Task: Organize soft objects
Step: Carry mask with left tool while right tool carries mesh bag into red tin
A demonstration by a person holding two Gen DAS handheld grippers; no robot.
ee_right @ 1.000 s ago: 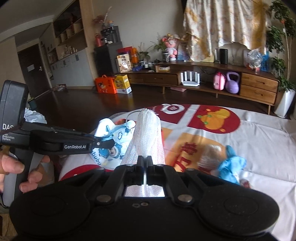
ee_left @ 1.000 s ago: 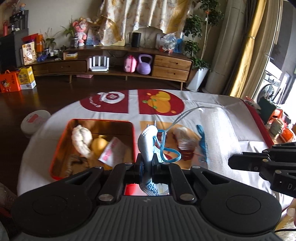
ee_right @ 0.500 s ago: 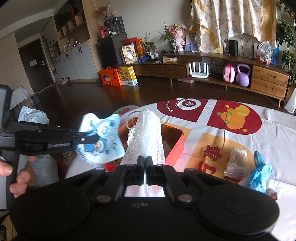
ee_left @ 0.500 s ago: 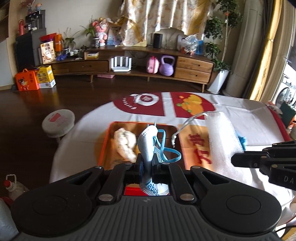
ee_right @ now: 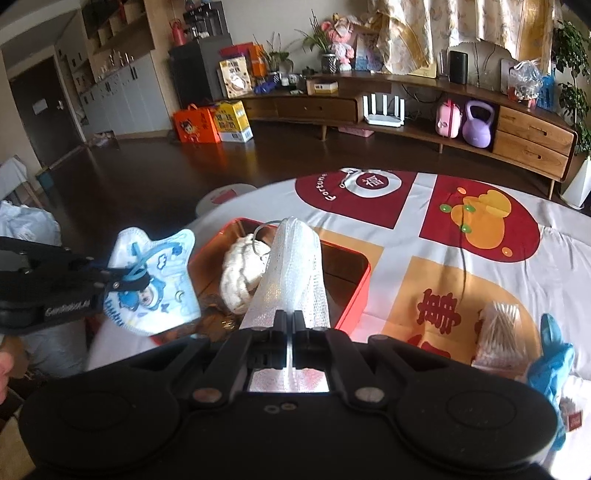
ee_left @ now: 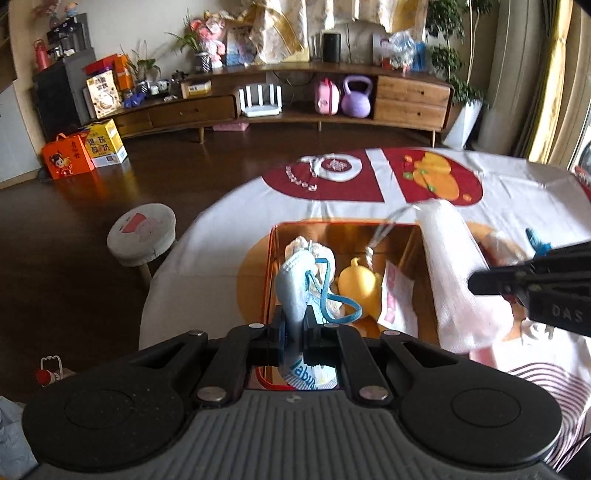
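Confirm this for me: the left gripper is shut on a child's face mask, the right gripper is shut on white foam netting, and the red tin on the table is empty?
Not quite: the red tin is not empty. The left wrist view shows a yellow toy and a cream bundle inside. The rest holds: left gripper on the face mask, right gripper on the foam netting.

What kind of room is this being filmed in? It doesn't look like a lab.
Most likely a home living room. A long wooden sideboard along the far wall holds a doll and potted plants, a purple kettlebell sits on its lower shelf, and flowered curtains hang behind. The work happens on a table under a festive red-and-white tablecloth.
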